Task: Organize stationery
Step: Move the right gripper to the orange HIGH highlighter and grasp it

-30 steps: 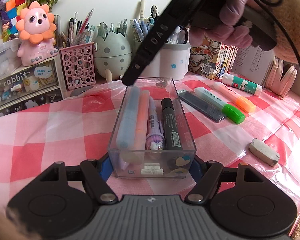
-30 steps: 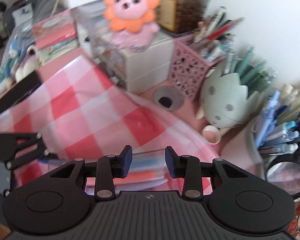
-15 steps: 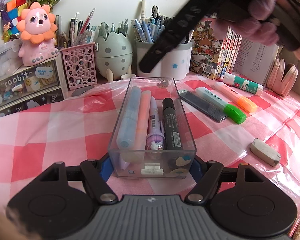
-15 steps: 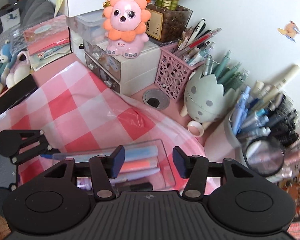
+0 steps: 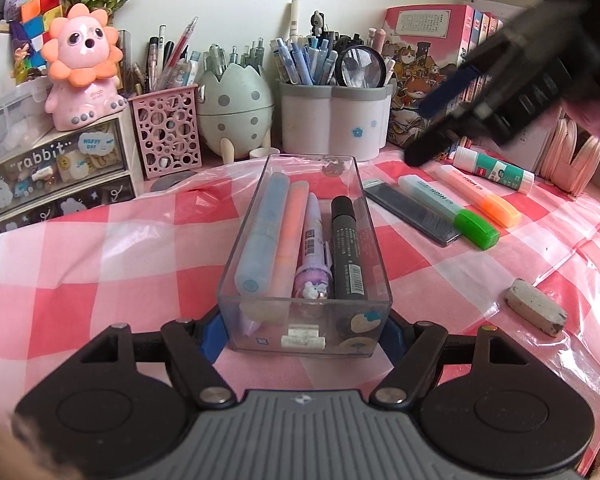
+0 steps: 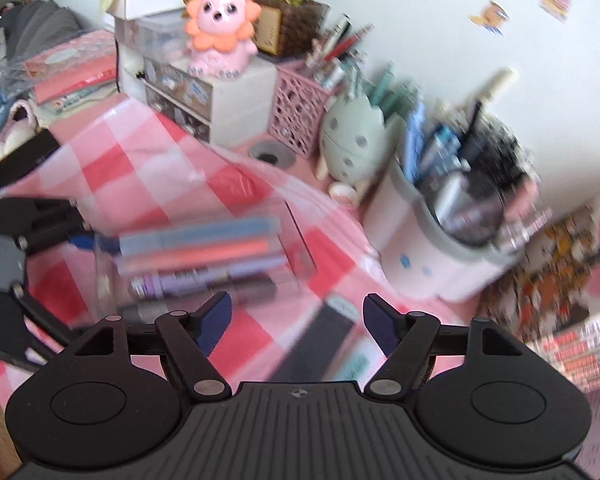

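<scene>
Between the left hand-held gripper fingers sits the pinched clear box; right hand-held gripper spread, empty.

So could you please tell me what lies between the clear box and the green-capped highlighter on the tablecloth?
In the left wrist view, a flat dark case lies between the clear box and the green-capped highlighter, beside the highlighter.

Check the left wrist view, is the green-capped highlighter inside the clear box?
No, the green-capped highlighter lies on the tablecloth to the right of the clear box.

clear box with four pens
</scene>
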### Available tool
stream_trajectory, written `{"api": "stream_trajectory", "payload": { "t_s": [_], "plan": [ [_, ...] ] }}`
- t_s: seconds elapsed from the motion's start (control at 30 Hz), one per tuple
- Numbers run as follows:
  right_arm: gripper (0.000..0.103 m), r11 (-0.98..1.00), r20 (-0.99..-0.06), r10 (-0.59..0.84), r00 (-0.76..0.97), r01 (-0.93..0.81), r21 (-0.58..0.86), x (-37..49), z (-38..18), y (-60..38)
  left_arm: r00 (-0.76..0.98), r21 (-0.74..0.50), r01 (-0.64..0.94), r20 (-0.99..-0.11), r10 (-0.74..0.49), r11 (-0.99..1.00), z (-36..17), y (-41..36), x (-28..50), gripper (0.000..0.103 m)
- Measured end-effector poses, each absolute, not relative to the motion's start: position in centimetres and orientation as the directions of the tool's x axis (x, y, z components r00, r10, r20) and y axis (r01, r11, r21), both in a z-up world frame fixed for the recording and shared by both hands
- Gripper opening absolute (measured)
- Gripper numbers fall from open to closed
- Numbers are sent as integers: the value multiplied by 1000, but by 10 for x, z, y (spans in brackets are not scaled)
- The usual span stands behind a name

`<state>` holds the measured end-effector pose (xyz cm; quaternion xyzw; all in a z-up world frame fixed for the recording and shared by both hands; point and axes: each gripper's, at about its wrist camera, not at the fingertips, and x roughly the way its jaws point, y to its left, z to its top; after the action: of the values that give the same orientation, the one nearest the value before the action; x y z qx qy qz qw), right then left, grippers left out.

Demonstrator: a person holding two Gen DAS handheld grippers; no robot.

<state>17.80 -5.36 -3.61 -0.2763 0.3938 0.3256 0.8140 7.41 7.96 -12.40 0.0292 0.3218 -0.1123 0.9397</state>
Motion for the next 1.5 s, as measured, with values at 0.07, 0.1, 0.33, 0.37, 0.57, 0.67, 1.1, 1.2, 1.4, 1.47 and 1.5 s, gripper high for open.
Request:
{"api": "stream_trajectory", "payload": {
  "t_s": [0.07,0.1,0.33,0.37,0.57,0.67,1.1,1.2,1.4,1.47,1.5],
  "plan": [
    [72,654,-819,301,487,-731,-194,174,-40,-64,768,-17,227,-611,-189,974,-124,79,74,49],
    [72,667,-819,297,492,-721,-191,173,-43,-70,769,-17,225,-611,-188,974,-124,79,74,49],
    [72,772,-818,261,512,-619,-141,169,-59,-117,772,-14,211,-611,-175,977,-125,77,73,48],
    [72,783,-819,257,513,-607,-135,169,-62,-122,772,-13,208,-611,-173,978,-125,76,72,48],
    [72,831,-818,225,529,-543,-123,172,-72,-141,775,-13,195,-610,-162,981,-125,73,72,48],
    [70,849,-823,204,529,-514,-120,176,-79,-144,778,-13,185,-609,-155,983,-125,72,72,48],
    [44,911,-840,172,515,-408,-64,188,-99,-155,787,-14,156,-603,-133,988,-126,68,71,48],
    [31,909,-842,175,511,-413,-62,188,-98,-153,781,-14,165,-609,-139,986,-125,69,73,48],
    [24,912,-850,165,501,-405,-61,191,-98,-145,779,-16,166,-611,-141,986,-124,68,76,48],
    [23,912,-853,166,495,-407,-58,191,-98,-142,778,-18,166,-612,-142,986,-125,69,76,48],
    [23,912,-853,168,494,-406,-55,191,-97,-142,778,-18,166,-612,-142,986,-125,69,76,48]
  ]
}}
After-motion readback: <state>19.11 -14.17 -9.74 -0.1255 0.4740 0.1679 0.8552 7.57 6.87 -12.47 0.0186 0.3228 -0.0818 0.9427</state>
